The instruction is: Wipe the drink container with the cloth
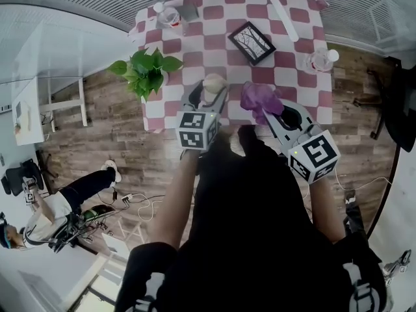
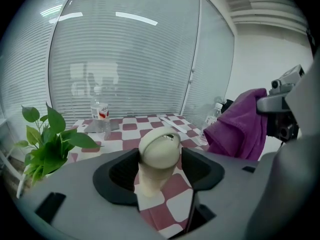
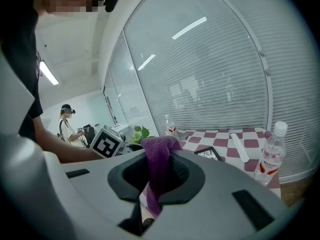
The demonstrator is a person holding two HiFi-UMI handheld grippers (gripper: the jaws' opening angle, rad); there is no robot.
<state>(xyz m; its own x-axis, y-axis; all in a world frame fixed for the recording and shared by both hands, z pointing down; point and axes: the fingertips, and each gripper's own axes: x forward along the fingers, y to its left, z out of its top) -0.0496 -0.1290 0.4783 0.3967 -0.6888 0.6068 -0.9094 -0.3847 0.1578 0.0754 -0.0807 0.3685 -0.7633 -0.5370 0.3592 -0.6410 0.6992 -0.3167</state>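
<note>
A beige lidded drink cup (image 1: 214,83) stands upright on the checkered table (image 1: 195,57) near its front edge. My left gripper (image 1: 209,95) is open around the cup. In the left gripper view the cup (image 2: 159,154) rises between the two dark pads, with space beside its body. My right gripper (image 1: 272,114) is shut on a purple cloth (image 1: 259,98), held just right of the cup. In the right gripper view the cloth (image 3: 157,154) sticks up and hangs down between the jaws of that gripper (image 3: 156,176). The cloth (image 2: 240,124) also shows at the right of the left gripper view.
A potted green plant (image 1: 146,70) stands at the table's left front corner. A black picture frame (image 1: 251,42) lies mid-table. One water bottle (image 1: 169,16) stands at the far left, another (image 1: 320,60) at the right edge. A person (image 1: 52,213) sits on the floor, lower left.
</note>
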